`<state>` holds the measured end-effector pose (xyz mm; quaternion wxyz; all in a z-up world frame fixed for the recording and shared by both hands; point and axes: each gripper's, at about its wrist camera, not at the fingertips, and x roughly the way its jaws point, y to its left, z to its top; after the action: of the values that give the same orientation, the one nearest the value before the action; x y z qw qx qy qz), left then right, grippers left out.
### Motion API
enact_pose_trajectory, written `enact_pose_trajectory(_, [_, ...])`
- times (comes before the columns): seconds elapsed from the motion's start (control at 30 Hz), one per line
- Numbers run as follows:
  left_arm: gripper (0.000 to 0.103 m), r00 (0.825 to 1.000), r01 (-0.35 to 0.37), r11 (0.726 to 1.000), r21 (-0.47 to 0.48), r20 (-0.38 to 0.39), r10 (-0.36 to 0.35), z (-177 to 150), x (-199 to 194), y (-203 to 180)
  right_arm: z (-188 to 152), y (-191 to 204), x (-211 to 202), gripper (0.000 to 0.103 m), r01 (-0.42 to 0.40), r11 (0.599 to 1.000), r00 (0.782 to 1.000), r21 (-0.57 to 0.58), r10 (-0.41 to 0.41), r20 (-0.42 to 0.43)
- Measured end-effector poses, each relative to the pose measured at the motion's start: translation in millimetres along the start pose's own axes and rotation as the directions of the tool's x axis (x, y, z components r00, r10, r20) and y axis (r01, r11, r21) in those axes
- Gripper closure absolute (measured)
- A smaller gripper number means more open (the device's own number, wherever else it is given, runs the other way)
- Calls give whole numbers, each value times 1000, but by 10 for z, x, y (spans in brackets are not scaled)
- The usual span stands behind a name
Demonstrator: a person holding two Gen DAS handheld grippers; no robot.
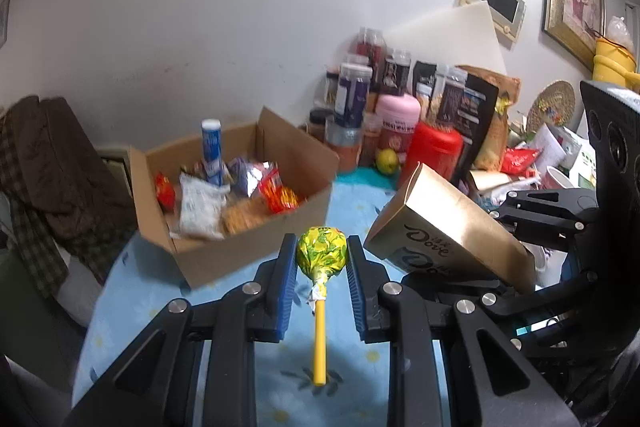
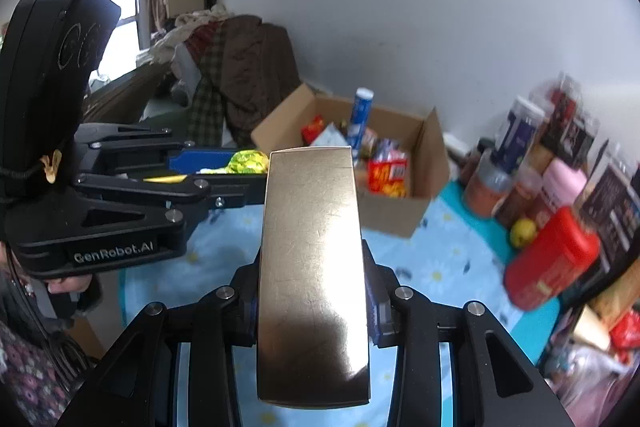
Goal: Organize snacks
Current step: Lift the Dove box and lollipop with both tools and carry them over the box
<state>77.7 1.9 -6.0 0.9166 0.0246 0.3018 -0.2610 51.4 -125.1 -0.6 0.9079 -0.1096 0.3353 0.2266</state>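
Cardboard box (image 1: 256, 255) already has several snacks; my left gripper (image 1: 321, 259) clamps a lollipop (image 1: 321, 251), right gripper (image 2: 312, 291) pinches a gold box (image 2: 312, 259), both above the table, not yet in.

Evenly lit indoors, soft and slightly dim, with daylight entering through a window (image 2: 120, 7) at upper left of the right wrist view. Strong glare on the gold box (image 2: 316, 267). Heavy fisheye bending and black vignetting at corners. Motion blur over the cardboard box (image 1: 248, 195) and jars (image 2: 560, 155); soft shadows on the blue cloth (image 1: 160, 291).
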Motion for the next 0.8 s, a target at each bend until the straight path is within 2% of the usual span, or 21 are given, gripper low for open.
enact_pose_trajectory(0.33, [79,992,-74,997,-16,99,76,410,88,314,465,-153,207,66,26,999,996,-29,-24,81])
enact_pose_trajectory(0.63, [79,982,-104,994,-44,152,110,839,317,645,902,-302,575,66,6,1000,993,-20,-4,119])
enact_pose_trajectory(0.8, [79,974,-144,988,-63,169,153,1061,540,851,1100,-413,818,65,-9,1000,992,7,8,126])
